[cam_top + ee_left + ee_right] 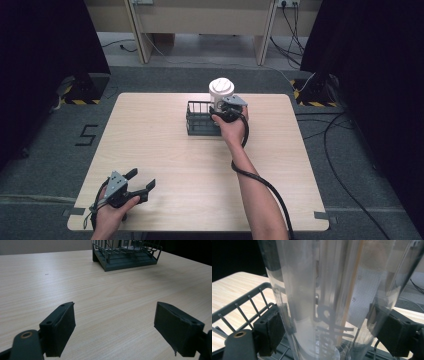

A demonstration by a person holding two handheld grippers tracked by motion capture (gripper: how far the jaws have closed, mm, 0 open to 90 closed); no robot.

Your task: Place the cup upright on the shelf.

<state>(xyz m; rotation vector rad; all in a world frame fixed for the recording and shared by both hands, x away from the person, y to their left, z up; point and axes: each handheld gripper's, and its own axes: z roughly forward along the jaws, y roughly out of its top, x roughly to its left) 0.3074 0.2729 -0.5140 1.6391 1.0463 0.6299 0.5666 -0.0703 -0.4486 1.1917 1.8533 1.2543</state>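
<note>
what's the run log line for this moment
right tool: shut on clear cup at wire rack | left tool: open, near table edge

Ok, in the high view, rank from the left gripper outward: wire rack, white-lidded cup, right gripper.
1. wire rack, up the table, right of centre.
2. right gripper, at the rack's right end, clamping the cup.
3. white-lidded cup, just behind it; a close call with 2.

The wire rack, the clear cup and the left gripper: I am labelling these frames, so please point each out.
wire rack (199, 121), high view, on its dark near wall.
clear cup (312, 290), right gripper view, on its transparent side wall.
left gripper (143, 180), high view, midway between its open jaws.
</note>
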